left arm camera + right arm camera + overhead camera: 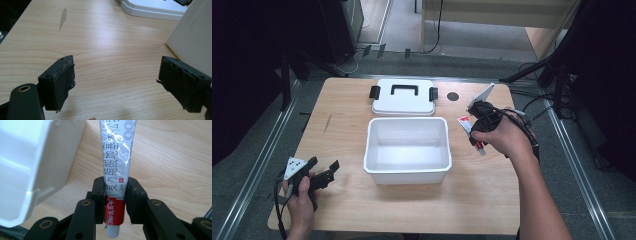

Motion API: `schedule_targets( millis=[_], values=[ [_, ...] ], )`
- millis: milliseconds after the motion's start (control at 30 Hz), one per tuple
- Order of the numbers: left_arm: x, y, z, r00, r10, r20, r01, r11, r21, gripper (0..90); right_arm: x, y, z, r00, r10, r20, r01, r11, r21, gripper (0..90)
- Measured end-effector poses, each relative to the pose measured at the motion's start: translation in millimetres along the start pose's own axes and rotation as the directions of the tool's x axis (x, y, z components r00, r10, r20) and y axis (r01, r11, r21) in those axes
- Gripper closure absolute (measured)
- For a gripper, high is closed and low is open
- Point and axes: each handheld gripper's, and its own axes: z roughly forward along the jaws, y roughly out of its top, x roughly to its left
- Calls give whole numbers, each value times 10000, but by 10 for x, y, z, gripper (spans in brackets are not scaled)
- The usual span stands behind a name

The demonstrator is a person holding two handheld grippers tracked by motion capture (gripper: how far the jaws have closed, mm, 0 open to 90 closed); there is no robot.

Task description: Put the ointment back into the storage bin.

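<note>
Fingers point(98, 195) of the right gripper point(115, 197) clamped on a tube of ointment point(116, 157), gripped near its grey cap at the lower centre of the right gripper view; tube's far end cut off by the top edge; in the high view the tube point(468, 128) is partly hidden behind the right hand point(504, 137). Left gripper point(117, 82) fingers point(58, 82) apart over bare tabletop point(105, 45), holding nothing. White bin point(407, 150) at centre, open; lid point(404, 97) lies just beyond it, its far edge cropped in the left gripper view.
</note>
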Motion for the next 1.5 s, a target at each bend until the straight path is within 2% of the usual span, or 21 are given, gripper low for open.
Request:
schedule_targets(
  millis=[367, 633, 833, 1033, 1133, 1233, 1500],
  values=[
    [2, 2, 4, 10000, -25, 18, 25, 10000, 11, 144, 289, 134, -268, 9974, -715, -96, 713, 9973, -167, 723],
    [6, 3, 5, 10000, -51, 44, 51, 10000, 37, 144, 507, 266, -306, 9929, -1142, -345, 1133, 9932, -258, 722],
    [10, 5, 7, 10000, -68, 56, 67, 10000, 33, 144, 658, 370, -250, 9855, -1630, -470, 1620, 9865, -235, 723],
    [13, 6, 8, 9999, -92, 79, 92, 9999, 57, 144, 781, 447, -174, 9799, -1900, -605, 1893, 9818, -176, 722],
    [16, 6, 8, 9999, -88, 91, 87, 9999, 50, 144, 841, 477, -116, 9739, -2168, -674, 2163, 9762, -145, 722],
    [17, 7, 9, 9999, -106, 101, 105, 9999, 60, 144, 888, 505, -70, 9712, -2281, -691, 2274, 9736, -183, 722],
    [20, 7, 13, 9999, -119, 123, 119, 9999, 15, 144, 955, 550, 108, 9660, -2440, -861, 2458, 9693, 109, 722]
  ],
)
